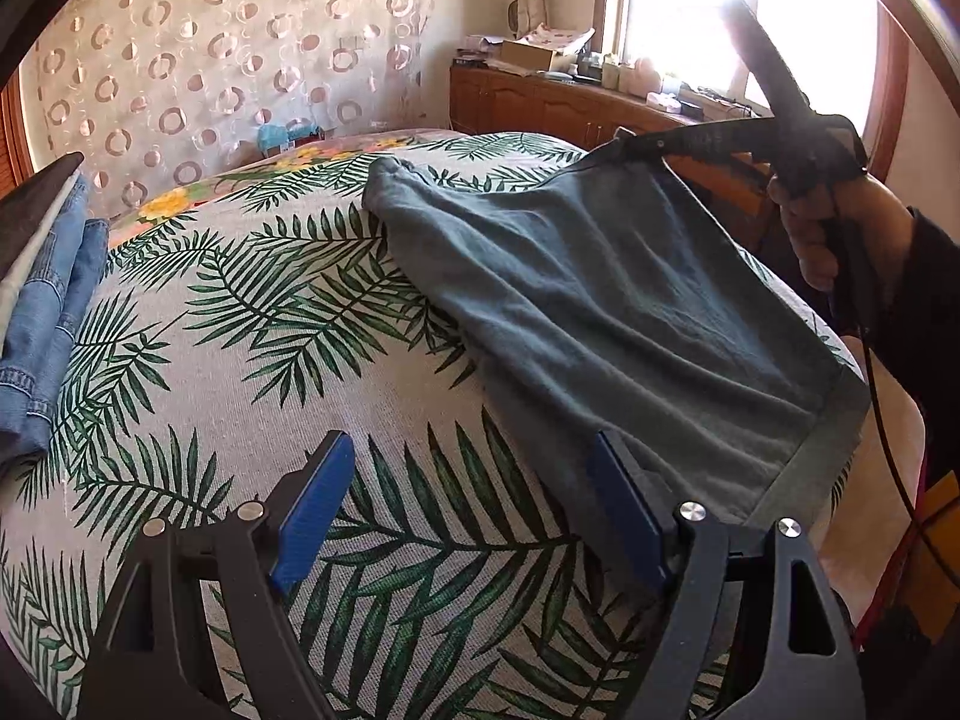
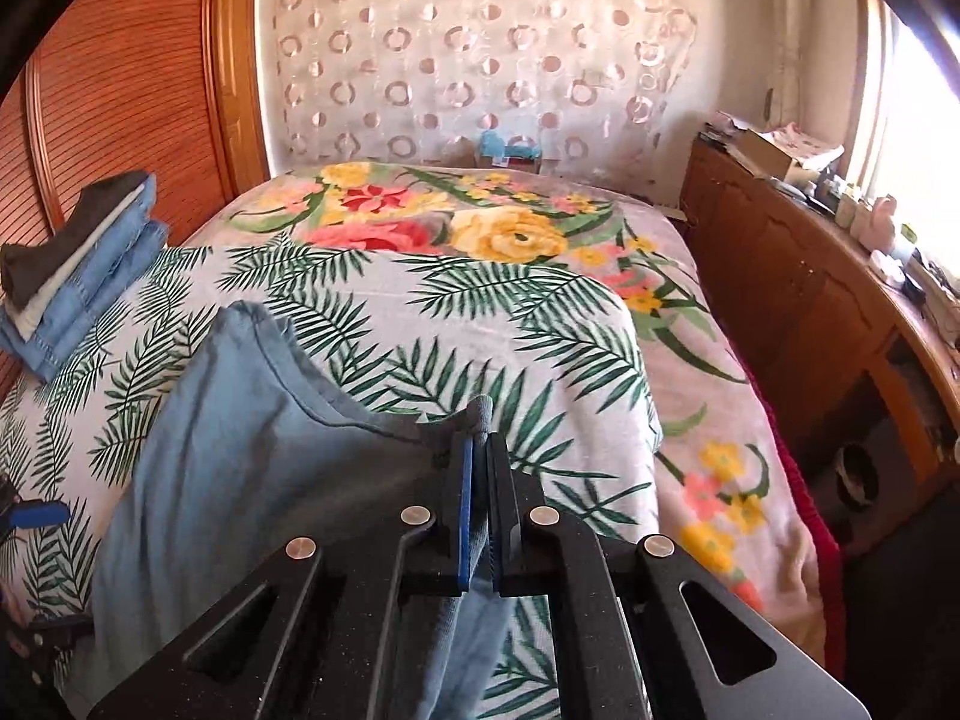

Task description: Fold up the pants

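Grey-blue pants [image 1: 606, 300] lie across the leaf-print bed cover [image 1: 288, 360]. My left gripper [image 1: 474, 516] is open and empty, low over the cover, its right finger against the near edge of the pants. My right gripper [image 2: 478, 480] is shut on a corner of the pants [image 2: 240, 450] and holds it lifted above the bed. In the left wrist view the right gripper [image 1: 630, 141] shows at the upper right, with the pants edge stretched up to it.
A stack of folded jeans and other clothes [image 1: 48, 300] lies at the bed's left edge, also in the right wrist view [image 2: 78, 264]. A wooden cabinet [image 2: 810, 312] with clutter runs along the right under the window. A wooden headboard [image 2: 120, 90] stands at left.
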Demonstrator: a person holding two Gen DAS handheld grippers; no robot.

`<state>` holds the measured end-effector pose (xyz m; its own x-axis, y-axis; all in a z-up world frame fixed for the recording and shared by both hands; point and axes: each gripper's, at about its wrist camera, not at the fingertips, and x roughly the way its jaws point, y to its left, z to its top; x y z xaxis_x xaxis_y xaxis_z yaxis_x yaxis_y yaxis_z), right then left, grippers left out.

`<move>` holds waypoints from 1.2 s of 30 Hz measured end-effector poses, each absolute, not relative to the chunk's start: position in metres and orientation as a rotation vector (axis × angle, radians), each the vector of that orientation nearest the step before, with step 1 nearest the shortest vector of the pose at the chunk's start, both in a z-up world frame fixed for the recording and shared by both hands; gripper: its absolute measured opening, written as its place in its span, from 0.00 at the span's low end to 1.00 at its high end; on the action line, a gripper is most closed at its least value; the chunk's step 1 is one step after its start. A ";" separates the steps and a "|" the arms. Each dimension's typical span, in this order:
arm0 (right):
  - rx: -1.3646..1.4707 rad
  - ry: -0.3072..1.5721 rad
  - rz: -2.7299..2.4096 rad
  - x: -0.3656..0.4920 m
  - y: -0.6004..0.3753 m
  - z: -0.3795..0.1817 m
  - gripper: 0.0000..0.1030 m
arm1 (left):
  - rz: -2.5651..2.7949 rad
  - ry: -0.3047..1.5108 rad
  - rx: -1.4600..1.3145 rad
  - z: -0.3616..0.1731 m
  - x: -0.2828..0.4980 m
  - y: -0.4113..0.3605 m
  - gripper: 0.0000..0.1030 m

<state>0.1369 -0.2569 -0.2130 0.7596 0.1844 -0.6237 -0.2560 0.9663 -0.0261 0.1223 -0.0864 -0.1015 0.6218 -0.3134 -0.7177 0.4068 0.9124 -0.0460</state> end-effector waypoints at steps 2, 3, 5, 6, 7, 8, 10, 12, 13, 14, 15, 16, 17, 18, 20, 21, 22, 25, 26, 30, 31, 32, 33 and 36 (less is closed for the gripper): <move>-0.103 0.676 0.235 0.138 -0.261 -0.217 0.04 | -0.414 0.800 0.129 -0.102 0.122 -0.087 0.79; -0.100 0.685 0.232 0.139 -0.263 -0.220 0.04 | -0.413 0.801 0.131 -0.102 0.122 -0.087 0.79; -0.097 0.705 0.226 0.142 -0.266 -0.224 0.04 | -0.413 0.806 0.137 -0.103 0.123 -0.088 0.79; -0.093 0.725 0.229 0.144 -0.267 -0.228 0.04 | -0.413 0.808 0.139 -0.104 0.123 -0.088 0.79; -0.091 0.742 0.230 0.146 -0.267 -0.232 0.04 | -0.412 0.810 0.141 -0.104 0.123 -0.088 0.79; -0.090 0.750 0.220 0.149 -0.268 -0.233 0.04 | -0.412 0.813 0.142 -0.104 0.123 -0.089 0.79; -0.077 0.759 0.212 0.151 -0.272 -0.235 0.07 | -0.410 0.819 0.144 -0.105 0.123 -0.089 0.79; -0.065 0.760 0.201 0.152 -0.275 -0.234 0.23 | -0.409 0.828 0.148 -0.106 0.123 -0.090 0.79; -0.061 0.760 0.197 0.152 -0.277 -0.234 0.25 | -0.407 0.832 0.150 -0.106 0.124 -0.091 0.79; -0.055 0.763 0.203 0.152 -0.278 -0.233 0.27 | -0.408 0.834 0.150 -0.107 0.124 -0.090 0.79; -0.050 0.767 0.208 0.151 -0.280 -0.233 0.28 | -0.410 0.837 0.148 -0.108 0.125 -0.090 0.79; -0.049 0.764 0.200 0.147 -0.283 -0.233 0.28 | -0.410 0.841 0.146 -0.108 0.125 -0.090 0.79; -0.049 0.760 0.194 0.143 -0.284 -0.232 0.28 | -0.410 0.843 0.145 -0.108 0.126 -0.090 0.79; -0.046 0.759 0.193 0.136 -0.287 -0.231 0.28 | -0.410 0.843 0.146 -0.108 0.126 -0.090 0.79; -0.038 0.761 0.202 0.120 -0.290 -0.229 0.28 | -0.408 0.843 0.149 -0.108 0.126 -0.090 0.79; -0.036 0.758 0.204 0.112 -0.291 -0.228 0.28 | -0.407 0.843 0.151 -0.108 0.126 -0.090 0.79; -0.036 0.753 0.210 0.103 -0.291 -0.227 0.28 | -0.407 0.843 0.152 -0.108 0.126 -0.090 0.79; -0.035 0.732 0.234 0.069 -0.293 -0.224 0.28 | -0.406 0.843 0.153 -0.108 0.126 -0.090 0.79; -0.034 0.726 0.243 0.059 -0.293 -0.224 0.28 | -0.406 0.843 0.154 -0.109 0.126 -0.090 0.79; -0.030 0.716 0.264 0.019 -0.296 -0.227 0.28 | -0.406 0.844 0.152 -0.109 0.126 -0.090 0.79; -0.025 0.714 0.265 0.011 -0.297 -0.227 0.28 | -0.406 0.844 0.153 -0.108 0.126 -0.091 0.79; -0.018 0.712 0.266 0.004 -0.300 -0.228 0.28 | -0.405 0.843 0.153 -0.109 0.127 -0.090 0.79; -0.012 0.712 0.268 -0.003 -0.302 -0.229 0.30 | -0.401 0.842 0.153 -0.108 0.127 -0.090 0.79; 0.002 0.715 0.279 -0.020 -0.306 -0.232 0.34 | -0.384 0.835 0.150 -0.105 0.125 -0.089 0.79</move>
